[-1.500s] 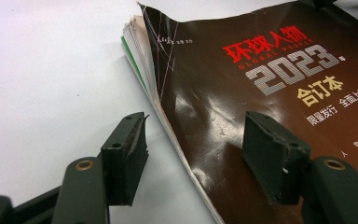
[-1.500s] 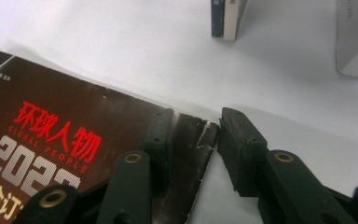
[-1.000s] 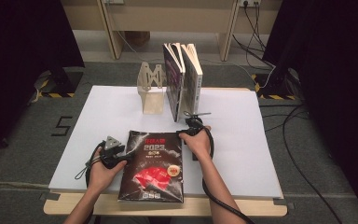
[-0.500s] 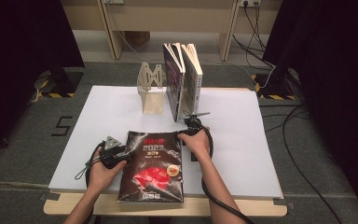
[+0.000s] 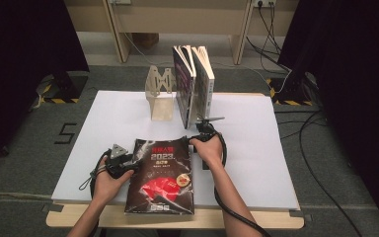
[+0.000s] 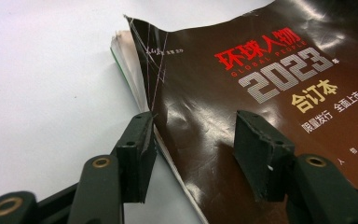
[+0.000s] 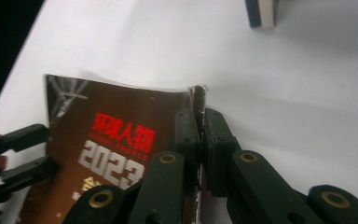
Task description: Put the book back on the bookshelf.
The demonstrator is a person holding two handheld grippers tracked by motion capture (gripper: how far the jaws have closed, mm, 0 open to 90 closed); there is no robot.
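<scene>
My right tool (image 7: 199, 140) is clenched on the top right corner of the magazine (image 5: 164, 175), which lies on the near edge of the desk (image 5: 103, 128). My left tool (image 6: 193, 154) straddles its left edge, jaws spread.

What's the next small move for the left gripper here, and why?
Probably close the left gripper on the magazine. Its jaws stand open astride the magazine's left edge, one over the cover, one off the edge, gripping nothing, while the right gripper is already shut on the top right corner. Both need a hold before lifting.
</scene>
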